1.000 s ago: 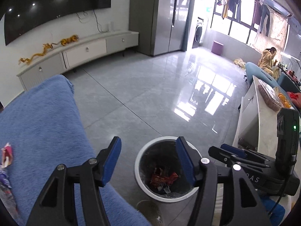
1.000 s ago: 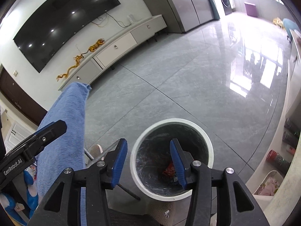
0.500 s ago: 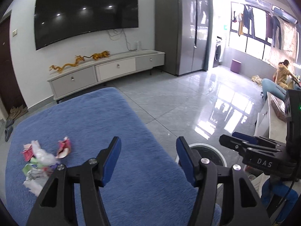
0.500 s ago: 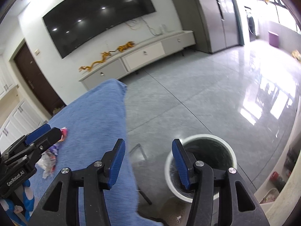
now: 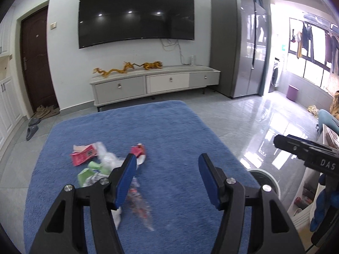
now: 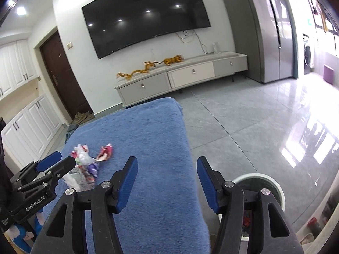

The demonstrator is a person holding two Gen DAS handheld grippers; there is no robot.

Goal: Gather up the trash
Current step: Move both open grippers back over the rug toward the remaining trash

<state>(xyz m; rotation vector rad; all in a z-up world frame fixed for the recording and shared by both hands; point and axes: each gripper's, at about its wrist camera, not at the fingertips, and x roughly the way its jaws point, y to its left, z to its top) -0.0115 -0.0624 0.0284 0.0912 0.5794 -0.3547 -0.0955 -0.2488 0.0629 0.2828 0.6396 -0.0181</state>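
Observation:
A pile of trash [image 5: 101, 165] lies on the blue cloth-covered table [image 5: 173, 131]: red cartons, green wrappers, clear plastic. It also shows in the right wrist view [image 6: 84, 165]. My left gripper [image 5: 166, 169] is open and empty, hovering above the table just right of the pile. My right gripper [image 6: 167, 173] is open and empty over the table's right edge. The white trash bin [image 6: 262, 182] stands on the floor right of the table, with red wrappers inside. Its rim also shows in the left wrist view [image 5: 264, 175].
A TV cabinet [image 5: 154, 84] stands against the far wall under a large TV. A grey cabinet [image 5: 239, 55] stands at right. Shiny tiled floor [image 6: 254, 122] stretches right of the table. Shelving with small items [image 6: 313, 226] is by the bin.
Both grippers have swung from above the bin back up and left toward the table. The trash pile has come into view near the left gripper.

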